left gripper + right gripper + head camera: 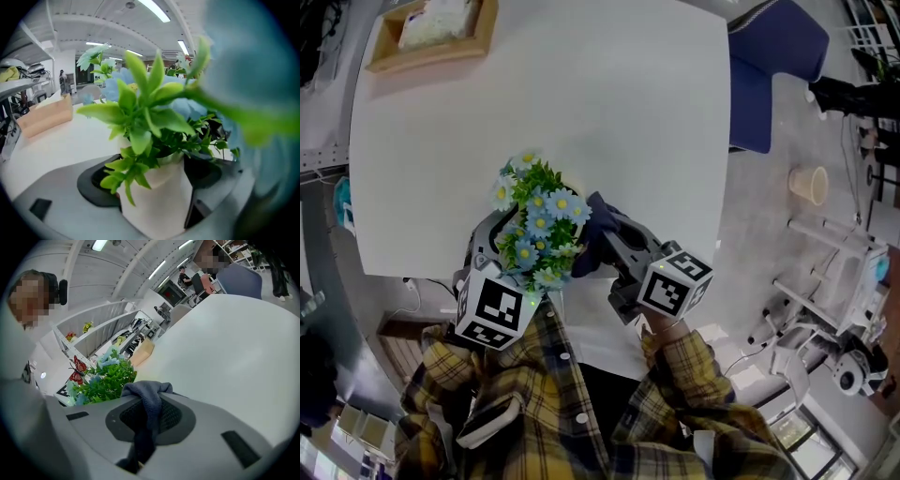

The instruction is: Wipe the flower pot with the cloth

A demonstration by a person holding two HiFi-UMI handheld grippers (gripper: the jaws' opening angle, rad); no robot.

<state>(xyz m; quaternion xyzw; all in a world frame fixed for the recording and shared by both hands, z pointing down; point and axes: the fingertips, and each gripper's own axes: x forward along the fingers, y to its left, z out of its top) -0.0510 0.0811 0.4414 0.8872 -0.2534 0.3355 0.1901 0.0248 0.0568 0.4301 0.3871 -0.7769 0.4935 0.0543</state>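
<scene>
A white flower pot with green leaves and pale blue flowers sits between the jaws of my left gripper, both black pads pressing its sides. In the head view the blooms hide the pot, and the left gripper reaches in from below over the table's near edge. My right gripper is shut on a dark blue cloth, which bunches just to the right of the plant, up against its foliage. In the right gripper view the cloth hangs between the pads, with the flowers at left.
The white table stretches away beyond the plant. A wooden tray holding a white item sits at its far left corner. A blue chair stands at the far right, and a paper cup lies on the floor to the right.
</scene>
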